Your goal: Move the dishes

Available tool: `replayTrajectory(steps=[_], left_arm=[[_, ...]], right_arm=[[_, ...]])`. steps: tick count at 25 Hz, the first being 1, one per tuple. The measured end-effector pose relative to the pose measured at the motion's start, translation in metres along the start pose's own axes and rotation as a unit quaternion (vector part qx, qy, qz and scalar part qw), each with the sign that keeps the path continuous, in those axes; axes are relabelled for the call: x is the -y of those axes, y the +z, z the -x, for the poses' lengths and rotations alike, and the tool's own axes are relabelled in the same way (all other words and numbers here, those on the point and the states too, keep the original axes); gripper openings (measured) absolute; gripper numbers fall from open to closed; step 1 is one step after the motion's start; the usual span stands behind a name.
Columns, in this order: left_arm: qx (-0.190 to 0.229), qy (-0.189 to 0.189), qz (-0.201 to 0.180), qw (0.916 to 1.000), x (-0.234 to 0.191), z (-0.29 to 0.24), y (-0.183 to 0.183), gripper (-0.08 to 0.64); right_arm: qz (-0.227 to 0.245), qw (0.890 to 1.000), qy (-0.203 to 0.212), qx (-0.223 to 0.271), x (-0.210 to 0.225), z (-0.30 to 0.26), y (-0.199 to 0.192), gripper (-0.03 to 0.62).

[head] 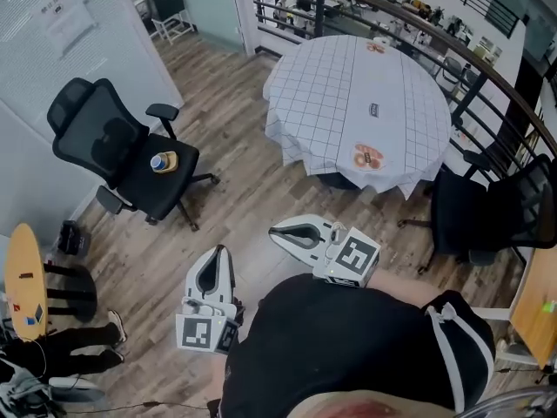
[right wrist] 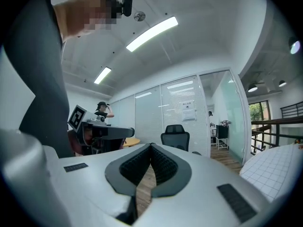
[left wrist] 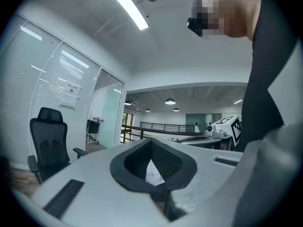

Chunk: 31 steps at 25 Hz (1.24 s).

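One dish (head: 368, 156) lies near the lower edge of the round counter (head: 322, 94) in the upper middle of the frame; a second dish (head: 375, 47) lies at its far edge; the left tool (head: 218, 255) and the right tool (head: 280, 232), lower in the frame and well apart from them, are both clenched on nothing; a black chair (head: 122, 151) stands at the left.

i'm standing in an office: swivel chairs (head: 122, 151), glass partitions (right wrist: 156, 112) with posted notices, strip lights (right wrist: 151, 33) overhead, a railing (head: 409, 20) by the round table (head: 331, 94).
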<state>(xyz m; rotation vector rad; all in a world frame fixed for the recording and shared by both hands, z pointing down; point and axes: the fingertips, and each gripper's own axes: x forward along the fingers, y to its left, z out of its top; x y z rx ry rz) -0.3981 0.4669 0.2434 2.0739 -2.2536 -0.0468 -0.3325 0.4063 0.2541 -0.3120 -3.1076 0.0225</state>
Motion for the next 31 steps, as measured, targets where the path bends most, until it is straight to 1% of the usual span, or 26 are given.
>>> replayTrajectory(steps=[3, 5, 8, 11, 15, 21, 31], left_arm=[[-0.011, 0.021, 0.019, 0.9995, 0.000, 0.003, -0.003, 0.003], [-0.014, 0.033, 0.028, 0.9990, -0.003, 0.005, -0.003, 0.004], [-0.021, 0.048, 0.033, 0.9981, -0.008, 0.009, -0.007, 0.004], [-0.022, 0.061, 0.034, 0.9973, -0.014, 0.014, -0.008, 0.004], [-0.014, 0.065, 0.031, 0.9973, -0.015, 0.018, -0.011, 0.003], [-0.021, 0.069, 0.033, 0.9968, -0.012, 0.019, -0.017, 0.003], [-0.024, 0.080, 0.030, 0.9961, -0.016, 0.030, -0.015, 0.004]], right_arm=[[-0.005, 1.000, 0.013, -0.007, -0.002, -0.005, -0.005, 0.018], [0.002, 1.000, 0.012, -0.008, 0.000, -0.008, -0.004, 0.018], [0.012, 1.000, 0.006, -0.010, 0.004, -0.010, -0.004, 0.018], [0.010, 1.000, 0.009, -0.008, 0.004, -0.013, -0.003, 0.018], [0.011, 1.000, 0.019, -0.003, 0.002, -0.018, -0.001, 0.018], [0.006, 1.000, 0.026, -0.004, 0.000, -0.017, -0.006, 0.018], [-0.003, 0.999, 0.035, -0.007, -0.009, -0.026, -0.010, 0.018]])
